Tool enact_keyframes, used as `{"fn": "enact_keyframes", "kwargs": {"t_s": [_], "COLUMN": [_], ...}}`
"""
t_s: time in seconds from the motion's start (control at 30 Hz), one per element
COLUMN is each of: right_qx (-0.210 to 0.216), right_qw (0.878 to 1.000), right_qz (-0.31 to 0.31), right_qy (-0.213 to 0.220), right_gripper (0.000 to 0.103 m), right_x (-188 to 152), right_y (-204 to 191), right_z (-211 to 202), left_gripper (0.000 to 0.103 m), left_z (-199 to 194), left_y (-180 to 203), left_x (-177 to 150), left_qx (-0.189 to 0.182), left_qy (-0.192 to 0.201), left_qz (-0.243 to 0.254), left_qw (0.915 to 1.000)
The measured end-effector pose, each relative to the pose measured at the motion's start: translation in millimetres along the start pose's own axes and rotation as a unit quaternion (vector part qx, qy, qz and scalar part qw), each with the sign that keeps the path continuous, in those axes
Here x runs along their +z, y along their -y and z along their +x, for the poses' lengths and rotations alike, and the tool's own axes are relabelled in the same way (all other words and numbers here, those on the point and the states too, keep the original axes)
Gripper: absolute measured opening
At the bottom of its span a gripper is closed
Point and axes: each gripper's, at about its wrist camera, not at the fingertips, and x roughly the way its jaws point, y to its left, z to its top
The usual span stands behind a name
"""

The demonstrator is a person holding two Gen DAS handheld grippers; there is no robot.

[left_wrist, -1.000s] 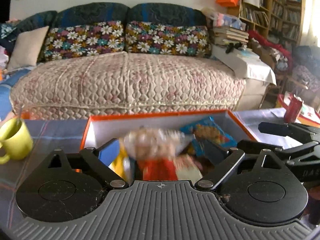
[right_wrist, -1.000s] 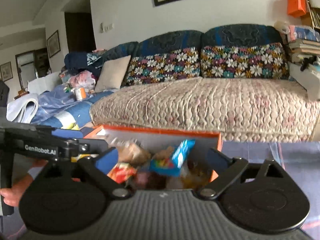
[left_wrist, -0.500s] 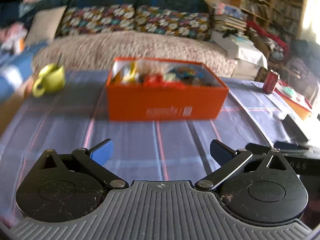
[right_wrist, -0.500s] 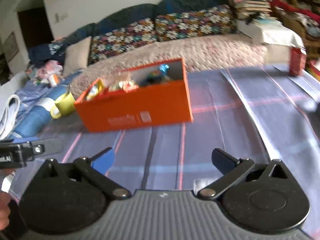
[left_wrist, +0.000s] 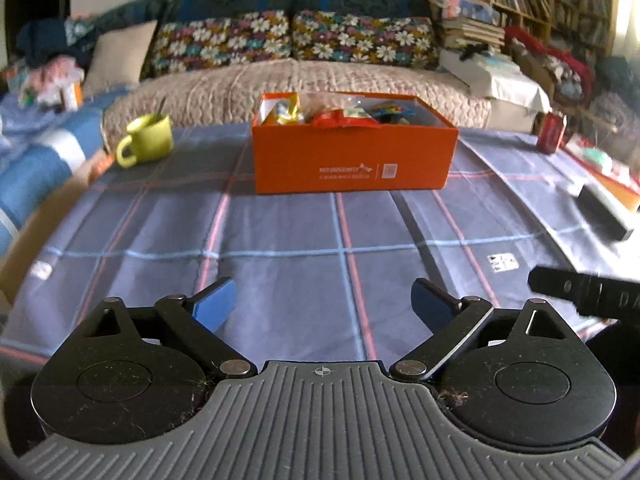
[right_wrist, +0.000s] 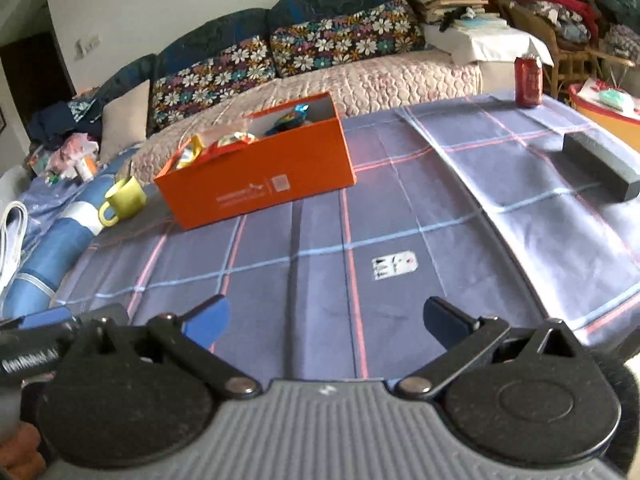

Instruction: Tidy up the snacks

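An orange box (left_wrist: 352, 160) stands at the far side of the blue checked tablecloth. Several snack packets (left_wrist: 340, 112) lie inside it. It also shows in the right wrist view (right_wrist: 260, 184), with the snack packets (right_wrist: 240, 138) inside. My left gripper (left_wrist: 324, 300) is open and empty, well back from the box, above the near part of the cloth. My right gripper (right_wrist: 328, 320) is open and empty, also near the front of the table. Part of the right gripper's body (left_wrist: 584, 292) shows at the right of the left wrist view.
A yellow-green mug (left_wrist: 146, 140) with a spoon stands left of the box. A red can (left_wrist: 551, 133) stands at the far right. A dark flat block (right_wrist: 600, 164) lies at the right edge. A sofa (left_wrist: 280, 84) is behind the table.
Both grippers have pulled back from over the box to the near side of the table. The snack packet seen between the left fingers a second ago is gone from them.
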Motion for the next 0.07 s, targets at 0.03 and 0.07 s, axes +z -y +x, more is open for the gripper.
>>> {"fn": "enact_keyframes", "kwargs": {"t_s": [0.03, 0.07], "right_qx": [-0.004, -0.008], "right_qw": [1.0, 1.0], "right_qz": [-0.003, -0.004], "right_qy": [0.002, 0.004], "right_gripper": [0.103, 0.103], "right_x": [0.3, 0.4], "right_y": [0.5, 1.4], "right_z": [-0.8, -1.8], "left_gripper": [0.069, 0.07], "left_z": [-0.4, -1.3], "left_y": [4.3, 8.3], "left_x": [-1.0, -2.1], "left_qx": [0.002, 0.002], "left_qy": [0.005, 0.009], "left_qz": [0.007, 0.013], "left_qw": [1.0, 0.9999]}}
